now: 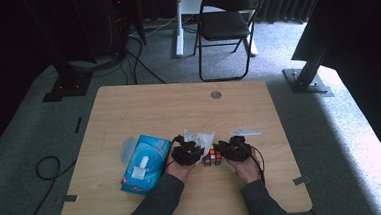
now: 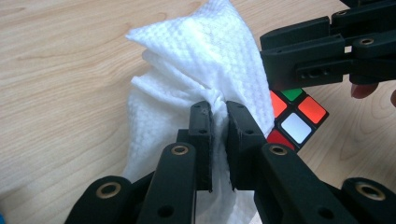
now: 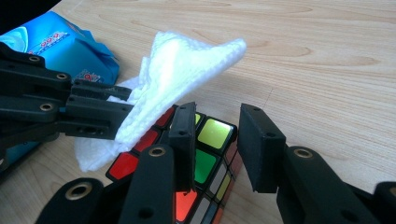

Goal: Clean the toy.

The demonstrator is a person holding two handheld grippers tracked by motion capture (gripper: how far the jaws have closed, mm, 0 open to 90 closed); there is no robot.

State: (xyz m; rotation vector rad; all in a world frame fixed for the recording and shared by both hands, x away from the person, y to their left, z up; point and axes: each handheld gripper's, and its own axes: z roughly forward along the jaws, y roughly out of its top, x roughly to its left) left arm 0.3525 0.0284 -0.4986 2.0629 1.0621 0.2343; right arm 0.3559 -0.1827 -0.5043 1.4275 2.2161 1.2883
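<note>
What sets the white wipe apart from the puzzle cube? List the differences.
The wipe is plain white; the cube shows red, green and white tiles. The wipe is soft and bunched into folds; the cube is rigid with flat faces. The wipe is pinched between the left gripper's nearly touching jaws; the cube sits between the right gripper's wider-set jaws. Shared: both are side by side at the near part of the wooden table.

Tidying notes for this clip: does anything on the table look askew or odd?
Little stands out. The puzzle cube sits tilted between the right gripper jaws, and the white wipe is bunched in the left gripper.
</note>
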